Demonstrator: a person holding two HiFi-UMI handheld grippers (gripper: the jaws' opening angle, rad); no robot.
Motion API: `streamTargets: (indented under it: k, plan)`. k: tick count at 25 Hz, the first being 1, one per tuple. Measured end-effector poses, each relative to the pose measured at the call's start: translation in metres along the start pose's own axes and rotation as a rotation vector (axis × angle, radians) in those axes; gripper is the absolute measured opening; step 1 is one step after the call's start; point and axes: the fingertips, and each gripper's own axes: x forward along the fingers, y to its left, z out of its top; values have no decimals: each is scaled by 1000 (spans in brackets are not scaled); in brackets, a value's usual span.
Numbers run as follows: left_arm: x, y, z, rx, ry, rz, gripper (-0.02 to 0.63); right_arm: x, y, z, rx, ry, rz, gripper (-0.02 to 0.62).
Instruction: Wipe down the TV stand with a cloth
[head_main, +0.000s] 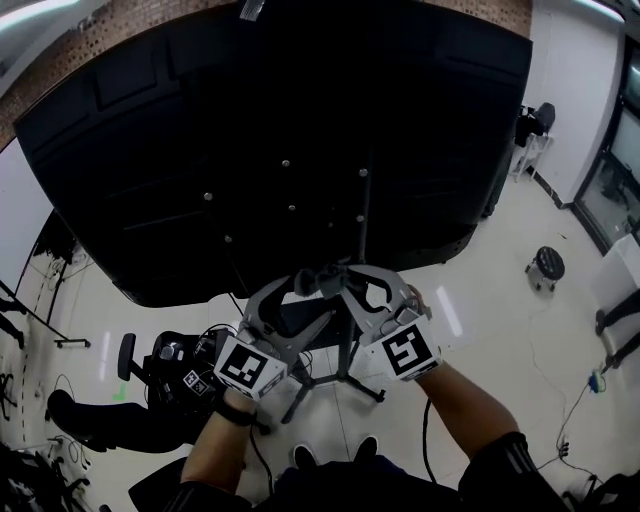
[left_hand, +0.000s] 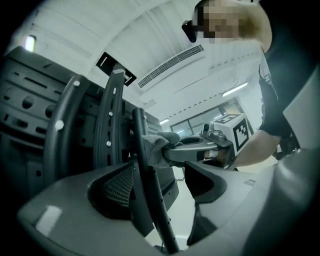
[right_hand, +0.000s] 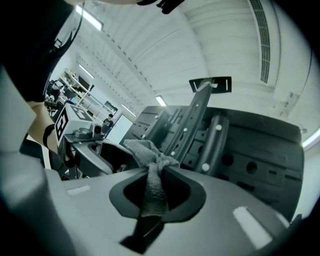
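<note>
Nearest the person, both forearms reach forward and the two grippers meet low behind the screen.

The right gripper (right_hand: 157, 187) has its jaws clenched on a grey cloth (right_hand: 150, 165). The cloth is pinched in the middle, with a bunched end standing up past the jaw tips. In the left gripper view that bunched end (left_hand: 156, 144) is pressed against a thin black bar (left_hand: 147, 190).

The left gripper (left_hand: 166, 184) has its jaws apart. The thin black bar runs up between them, close against the left jaw's meshed pad, with pale floor showing in the gap on the other side. I cannot tell whether the pad actually touches the bar.

From the head view, the left gripper (head_main: 298, 288) and right gripper (head_main: 348, 282) sit tip to tip, with the cloth (head_main: 325, 277) between them, just in front of the TV stand (head_main: 362, 225). The stand's upright rises behind the jaws and its splayed legs (head_main: 335, 378) rest on the floor below them.

Beyond the grippers, the black back panel of the screen (head_main: 280, 140) fills most of the upper view, studded with mounting screws.

Further off on the pale floor (head_main: 480, 300), a small round stool (head_main: 546, 264) stands to the right. A dark wheeled chair (head_main: 150, 362) stands to the left, among trailing cables.
</note>
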Motion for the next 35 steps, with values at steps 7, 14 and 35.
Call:
streamTargets:
  k: [7, 14, 35]
  plan:
    - [32, 0, 97, 109, -103, -2, 339, -13, -71, 69, -11, -94, -1, 40]
    - [63, -1, 154, 200, -131, -20, 339, -7, -137, 105, -27, -131, -6, 40]
    - [94, 14, 122, 165, -58, 38, 341, 18, -155, 47, 39, -45, 93, 40]
